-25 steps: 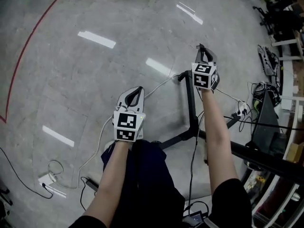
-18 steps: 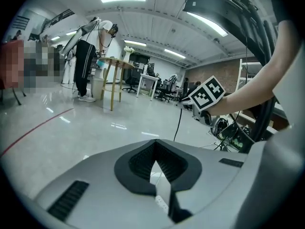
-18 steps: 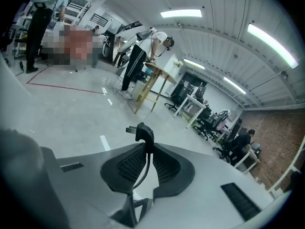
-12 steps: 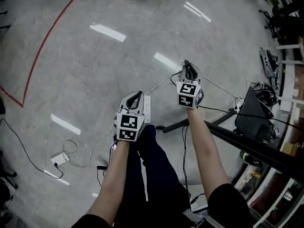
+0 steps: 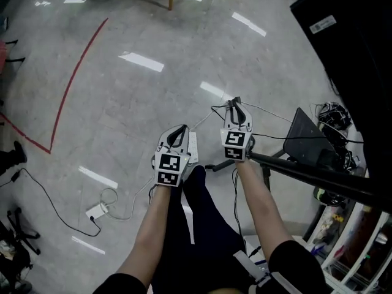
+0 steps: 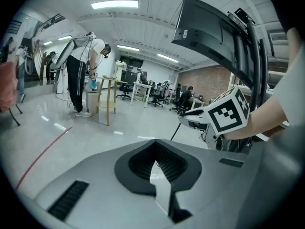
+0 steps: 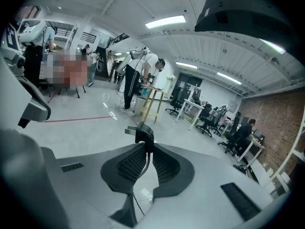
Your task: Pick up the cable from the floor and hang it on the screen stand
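My right gripper [image 5: 234,101] is shut on the thin cable just behind its black plug [image 7: 143,133], which sticks out past the jaw tips. From there a pale cable [image 5: 202,118] runs to my left gripper [image 5: 180,128], whose jaws are closed, apparently on that cable, and it drops on toward the floor. The black screen [image 5: 349,35] fills the upper right, with its stand's dark bar [image 5: 306,173] just right of my right forearm. In the left gripper view the screen's back [image 6: 209,37] hangs above the right gripper's marker cube [image 6: 228,114].
A white power strip [image 5: 193,147] shows beside the left gripper, and a white adapter box [image 5: 98,211] with looped leads lies on the floor lower left. A cable tangle [image 5: 334,115] sits at the right. A red floor line [image 5: 67,84] crosses left. A person [image 6: 78,75] stands far off by a wooden stool [image 6: 107,97].
Both grippers have risen from the floor with the cable, and the right one has come left toward the left one. The black screen has entered the view at the upper right.
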A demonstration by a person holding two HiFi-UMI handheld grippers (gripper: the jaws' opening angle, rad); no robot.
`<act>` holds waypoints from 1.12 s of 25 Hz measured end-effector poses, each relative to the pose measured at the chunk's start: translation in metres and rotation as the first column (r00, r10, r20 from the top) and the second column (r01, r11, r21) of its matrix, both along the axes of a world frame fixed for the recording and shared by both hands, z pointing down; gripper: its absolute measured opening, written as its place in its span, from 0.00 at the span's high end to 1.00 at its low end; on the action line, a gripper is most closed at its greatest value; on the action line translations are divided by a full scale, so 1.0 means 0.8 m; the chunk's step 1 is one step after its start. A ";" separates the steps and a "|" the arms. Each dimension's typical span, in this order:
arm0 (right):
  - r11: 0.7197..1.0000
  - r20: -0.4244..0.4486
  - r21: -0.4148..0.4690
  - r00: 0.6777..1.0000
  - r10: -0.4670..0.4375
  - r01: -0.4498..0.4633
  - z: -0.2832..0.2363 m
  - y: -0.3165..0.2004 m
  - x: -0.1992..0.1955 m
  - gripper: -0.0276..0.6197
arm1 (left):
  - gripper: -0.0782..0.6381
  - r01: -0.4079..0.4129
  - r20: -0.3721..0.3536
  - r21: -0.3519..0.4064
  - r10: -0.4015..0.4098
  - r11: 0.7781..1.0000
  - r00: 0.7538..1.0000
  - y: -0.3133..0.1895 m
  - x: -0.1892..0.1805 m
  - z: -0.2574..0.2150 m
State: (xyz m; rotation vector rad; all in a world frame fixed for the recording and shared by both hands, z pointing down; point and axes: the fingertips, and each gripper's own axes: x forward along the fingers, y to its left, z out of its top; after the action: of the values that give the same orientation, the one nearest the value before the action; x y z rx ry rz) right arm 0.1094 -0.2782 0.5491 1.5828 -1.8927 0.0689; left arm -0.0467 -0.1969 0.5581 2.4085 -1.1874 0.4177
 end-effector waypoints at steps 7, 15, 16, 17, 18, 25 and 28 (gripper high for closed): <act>0.998 0.061 0.051 0.998 0.029 -0.033 -0.118 0.039 -0.003 0.86 | 0.88 -0.119 0.020 0.024 0.119 0.993 0.993 0.023 0.030 -0.100; 0.992 0.086 0.126 0.996 -0.039 0.028 -0.257 0.074 0.014 0.86 | 0.88 -0.270 -0.039 0.100 0.275 0.958 0.961 0.029 0.092 -0.213; 0.990 0.092 0.136 0.995 -0.038 0.025 -0.273 0.080 0.018 0.86 | 0.88 -0.282 -0.053 0.109 0.289 0.953 0.956 0.031 0.098 -0.227; 0.989 0.095 0.148 0.995 -0.036 0.022 -0.288 0.088 0.022 0.86 | 0.88 -0.295 -0.065 0.121 0.304 0.948 0.950 0.035 0.105 -0.240; 0.987 0.097 0.163 0.995 -0.035 0.018 -0.303 0.095 0.026 0.86 | 0.88 -0.312 -0.074 0.135 0.324 0.940 0.943 0.039 0.112 -0.253; 0.959 0.120 0.283 0.993 -0.015 -0.020 -0.397 0.144 0.052 0.86 | 0.88 -0.446 -0.103 0.219 0.475 0.868 0.874 0.079 0.165 -0.330; 0.946 0.143 0.321 0.990 0.004 -0.050 -0.427 0.164 0.069 0.86 | 0.88 -0.477 -0.094 0.244 0.510 0.844 0.855 0.090 0.184 -0.352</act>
State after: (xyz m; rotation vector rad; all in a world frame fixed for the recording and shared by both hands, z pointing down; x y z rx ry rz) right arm 0.1643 -0.1468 0.2077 1.8646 -2.0732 -0.1291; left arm 0.1003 -0.1246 0.2763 2.8719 -0.5459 0.2504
